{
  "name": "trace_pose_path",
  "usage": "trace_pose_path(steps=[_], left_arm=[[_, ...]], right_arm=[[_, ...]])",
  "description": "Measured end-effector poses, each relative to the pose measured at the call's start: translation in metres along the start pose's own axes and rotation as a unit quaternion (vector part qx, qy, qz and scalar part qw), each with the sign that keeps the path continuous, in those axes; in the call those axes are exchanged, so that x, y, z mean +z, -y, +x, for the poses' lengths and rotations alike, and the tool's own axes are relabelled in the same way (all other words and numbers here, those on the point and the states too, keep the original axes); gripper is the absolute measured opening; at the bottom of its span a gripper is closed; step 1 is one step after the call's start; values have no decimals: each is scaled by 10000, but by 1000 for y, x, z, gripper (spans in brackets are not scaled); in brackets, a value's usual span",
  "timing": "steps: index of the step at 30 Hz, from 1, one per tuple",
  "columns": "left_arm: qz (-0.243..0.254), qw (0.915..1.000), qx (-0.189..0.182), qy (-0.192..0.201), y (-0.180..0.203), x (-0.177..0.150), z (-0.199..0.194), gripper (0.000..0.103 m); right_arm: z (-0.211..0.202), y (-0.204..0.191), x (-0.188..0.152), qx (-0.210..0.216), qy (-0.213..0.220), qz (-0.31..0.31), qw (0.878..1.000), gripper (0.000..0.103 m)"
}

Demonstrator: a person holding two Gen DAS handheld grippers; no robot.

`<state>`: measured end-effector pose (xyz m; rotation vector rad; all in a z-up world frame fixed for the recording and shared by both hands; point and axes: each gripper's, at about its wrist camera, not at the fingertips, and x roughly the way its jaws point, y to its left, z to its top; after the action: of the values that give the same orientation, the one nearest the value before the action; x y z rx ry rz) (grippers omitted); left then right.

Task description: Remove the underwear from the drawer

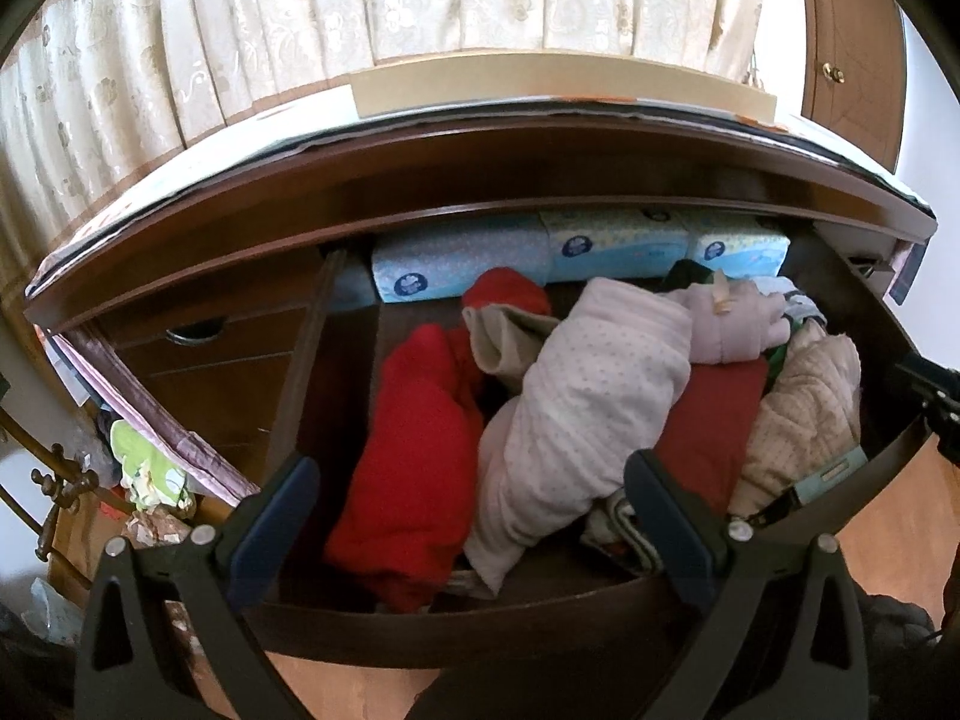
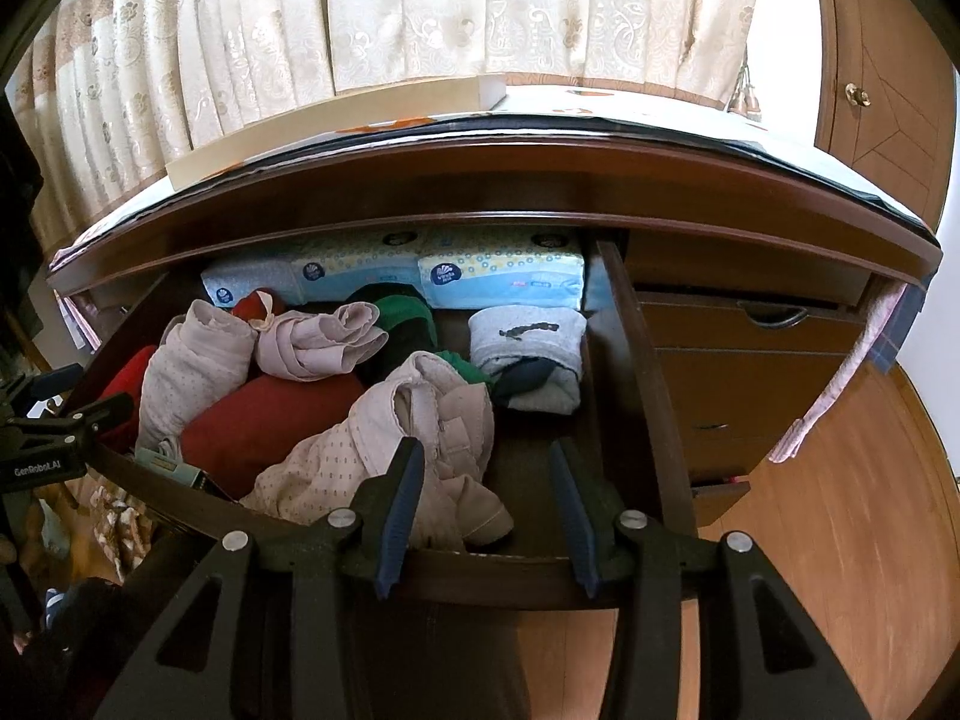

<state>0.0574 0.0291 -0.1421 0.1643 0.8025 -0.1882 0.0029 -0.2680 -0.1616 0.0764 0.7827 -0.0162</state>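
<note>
Nearest the cameras, both tools hang over the front edge of the open drawer (image 2: 540, 582), angled down into it. The left hand-held gripper (image 1: 480, 516) stands released, its blue-padded fingers (image 1: 273, 516) spread wide either side of the clothing and pressing on nothing; that spread suits a broad, soft bundle rather than a small item. The right hand-held gripper (image 2: 489, 504) is likewise released but set narrower, with one pad (image 2: 402, 510) just beside the near edge of a dotted cream garment (image 2: 372, 456) and the other over bare drawer floor; nothing is clamped. Judged from this, the grasp has not yet been made. The underwear remains inside the drawer: rolled and folded pieces lie packed side by side, evidently to save room, among them a red roll (image 1: 414, 468), a pale dotted roll (image 1: 588, 396), a dark red piece (image 2: 264, 420) and a pinkish twisted piece (image 2: 324, 342). Further in, a grey rolled item with a dark mark (image 2: 531, 354) lies apart on the right side, with a green garment (image 2: 408, 312) behind the heap. At the back wall, tissue packs (image 2: 504, 276) stand in a row, filling the depth that is hardest to reach. The drawer is pulled out from under the chest's worktop (image 2: 540, 162), on which a flat pale board (image 2: 336, 126) lies. A patterned curtain (image 2: 420, 12) hangs behind.
</note>
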Motion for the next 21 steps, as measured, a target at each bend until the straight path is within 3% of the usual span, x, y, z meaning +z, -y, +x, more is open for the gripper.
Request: trace_pose_path(steps=[21], left_arm=[[36,9997,-139,-205,2,2,3,103]], right_arm=[[-3,1,0,23,-251,-5,9997,47]])
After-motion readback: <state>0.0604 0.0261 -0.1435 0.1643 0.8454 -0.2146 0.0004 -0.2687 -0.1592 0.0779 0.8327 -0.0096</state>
